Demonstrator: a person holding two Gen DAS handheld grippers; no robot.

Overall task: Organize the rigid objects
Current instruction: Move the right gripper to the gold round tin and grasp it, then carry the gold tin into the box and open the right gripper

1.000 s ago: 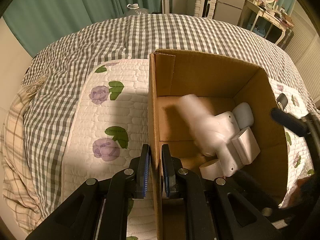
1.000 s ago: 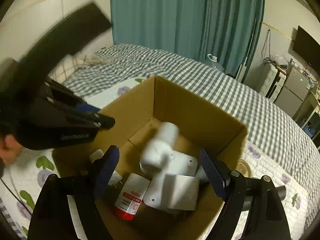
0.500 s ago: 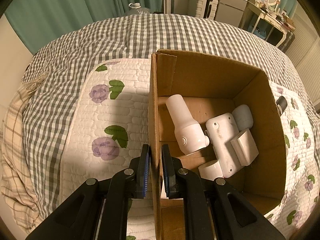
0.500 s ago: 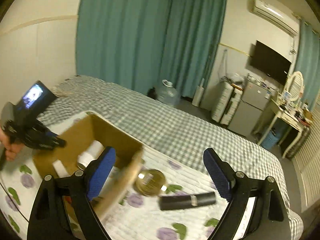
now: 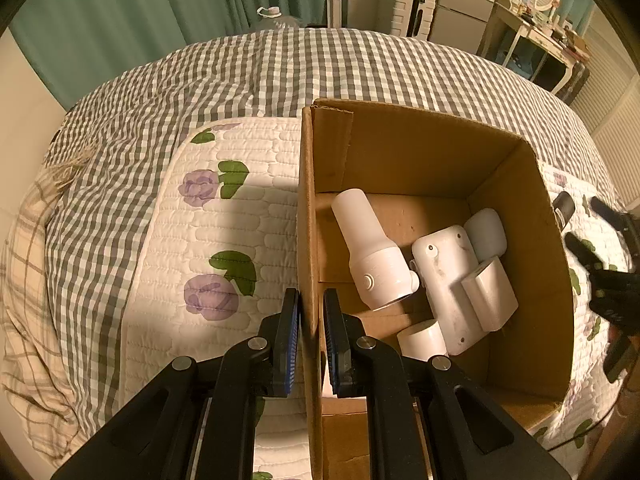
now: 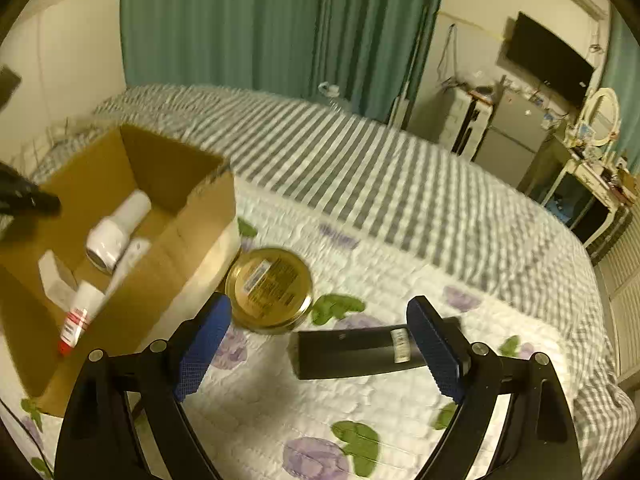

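I'm pinching the near wall of the open brown cardboard box with the left gripper, steadying it. Right gripper is hanging spread wide above the black cylindrical tube lying beside the round gold-lidded tin on the floral quilt. Next: lowering to straddle the tube.

bed, quilt, box, tin, black case

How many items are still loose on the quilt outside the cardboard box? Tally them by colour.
Gold: 1, the round tin
Black: 1, the long container
Total: 2 outside the cardboard box
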